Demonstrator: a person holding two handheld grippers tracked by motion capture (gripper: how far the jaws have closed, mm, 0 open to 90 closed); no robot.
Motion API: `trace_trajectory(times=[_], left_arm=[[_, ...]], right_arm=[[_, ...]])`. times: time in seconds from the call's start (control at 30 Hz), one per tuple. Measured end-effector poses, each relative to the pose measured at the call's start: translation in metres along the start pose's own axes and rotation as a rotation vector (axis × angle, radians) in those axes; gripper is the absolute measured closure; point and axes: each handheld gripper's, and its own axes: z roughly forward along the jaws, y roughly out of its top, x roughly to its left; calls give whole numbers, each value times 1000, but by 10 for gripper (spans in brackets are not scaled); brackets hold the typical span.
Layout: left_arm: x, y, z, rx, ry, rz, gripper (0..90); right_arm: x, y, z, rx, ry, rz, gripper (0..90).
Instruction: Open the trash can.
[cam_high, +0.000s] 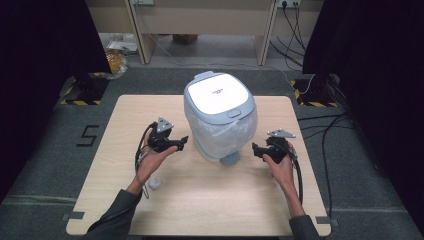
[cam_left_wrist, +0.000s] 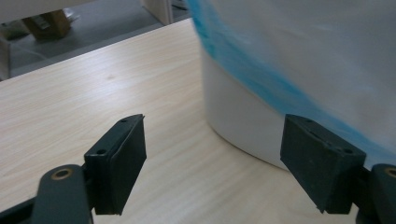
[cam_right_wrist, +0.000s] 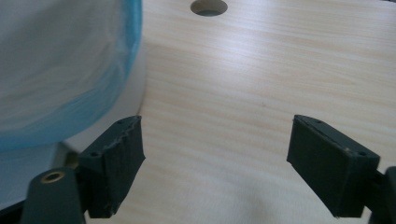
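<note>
Currently both tongs flank a lidded waste bin (cam_high: 220, 116) that stands mid-table, slightly toward the far edge, lid down, with its translucent liner bag (cam_high: 227, 135) draped over the outside of the body. The pedal (cam_high: 231, 158) faces the near side.

Left gripper (cam_high: 181, 142): released, jaws spread wide and holding nothing, close beside the bin's left flank. In the left gripper view its right jaw sits just in front of the white base and the blue-tinted bag; contact cannot be confirmed.

Right gripper (cam_high: 256, 149): likewise released and empty, near the bin's lower right side, pointing inward at it.

Judgement: the symmetric, open stance suggests staging for a two-sided hold on the bag or bin.

A small crumpled white scrap (cam_high: 154, 184) lies on the wooden table (cam_high: 210, 200) by the left wrist, possibly waste for the bin.
</note>
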Motion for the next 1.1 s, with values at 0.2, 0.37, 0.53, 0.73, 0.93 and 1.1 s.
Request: trace_trajectory(times=[0.2,0.37,0.53,0.73,0.93,1.1], left_arm=[[1,1,28,16,25,-37,221],[0,1,34,13,31,-54,253],[-2,2,32,4,35,-20,266],[-6,0,32,-29,41,-16,398],[-8,-1,33,-43,44,-8,510],[-6,0,32,-34,5,-10,464]], right_arm=[[-6,6,29,-39,7,49,213],[-7,7,43,-63,74,81,176],[9,14,39,-132,115,-9,470],[13,4,27,-151,183,-4,509],[26,-6,14,-148,210,-31,541],[26,-9,8,-115,194,-19,312]])
